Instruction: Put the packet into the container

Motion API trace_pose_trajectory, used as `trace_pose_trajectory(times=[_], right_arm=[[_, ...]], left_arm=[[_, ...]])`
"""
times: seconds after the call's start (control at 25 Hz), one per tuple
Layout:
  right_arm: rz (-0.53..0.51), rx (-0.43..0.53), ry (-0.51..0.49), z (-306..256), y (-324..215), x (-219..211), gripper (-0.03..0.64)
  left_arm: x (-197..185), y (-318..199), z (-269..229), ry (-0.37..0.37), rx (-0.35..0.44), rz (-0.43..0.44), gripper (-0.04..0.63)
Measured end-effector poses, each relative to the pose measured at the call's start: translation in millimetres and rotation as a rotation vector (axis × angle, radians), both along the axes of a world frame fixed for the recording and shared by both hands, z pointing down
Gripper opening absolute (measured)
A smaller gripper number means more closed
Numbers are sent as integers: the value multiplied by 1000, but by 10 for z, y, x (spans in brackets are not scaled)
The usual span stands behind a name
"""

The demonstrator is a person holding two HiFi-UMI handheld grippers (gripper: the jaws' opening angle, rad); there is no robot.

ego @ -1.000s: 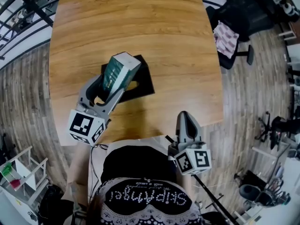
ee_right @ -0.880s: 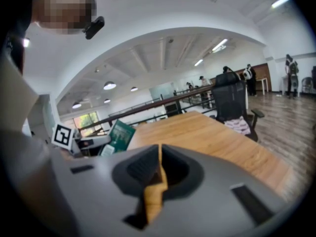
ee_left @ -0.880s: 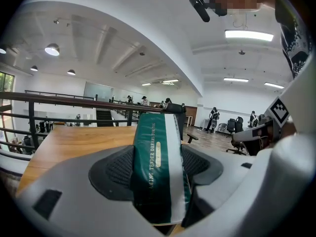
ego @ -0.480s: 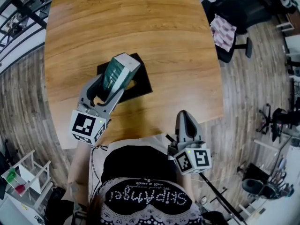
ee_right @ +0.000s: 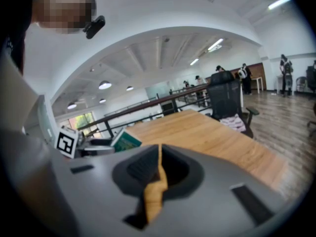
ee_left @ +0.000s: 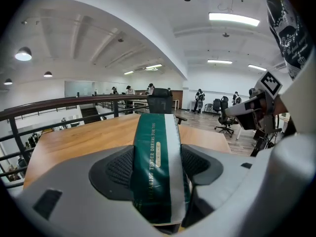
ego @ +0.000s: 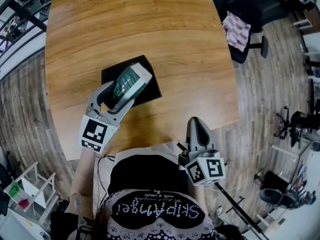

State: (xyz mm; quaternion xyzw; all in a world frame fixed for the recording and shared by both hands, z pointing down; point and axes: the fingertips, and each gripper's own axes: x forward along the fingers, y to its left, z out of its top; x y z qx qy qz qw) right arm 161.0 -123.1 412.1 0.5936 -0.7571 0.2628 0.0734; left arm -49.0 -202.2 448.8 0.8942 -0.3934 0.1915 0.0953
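Left tongs (ego: 121, 92) clamp the packet (ego: 131, 79) over the container (ego: 114, 73).

packet (ego: 128, 82) hides part of container (ego: 151, 88).

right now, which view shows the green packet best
The left gripper view: the packet fills the centre, clamped between the jaws, its print legible. The head view shows it small from above, overlapping the black container. The right gripper view catches only a corner, left of centre.

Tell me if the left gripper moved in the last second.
Yes. The left gripper has drawn the packet back from the far edge of the black container, toward the person.
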Motion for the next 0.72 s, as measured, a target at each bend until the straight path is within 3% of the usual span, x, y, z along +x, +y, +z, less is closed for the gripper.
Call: trace_pose_trajectory(times=[0.44, 0.72], right_arm=[[-1, -3, 5, -5, 14, 9, 41], [-4, -4, 7, 6, 4, 8, 41]], left_arm=[[122, 88, 300, -113, -57, 154, 330], [145, 97, 414, -122, -88, 190, 330]])
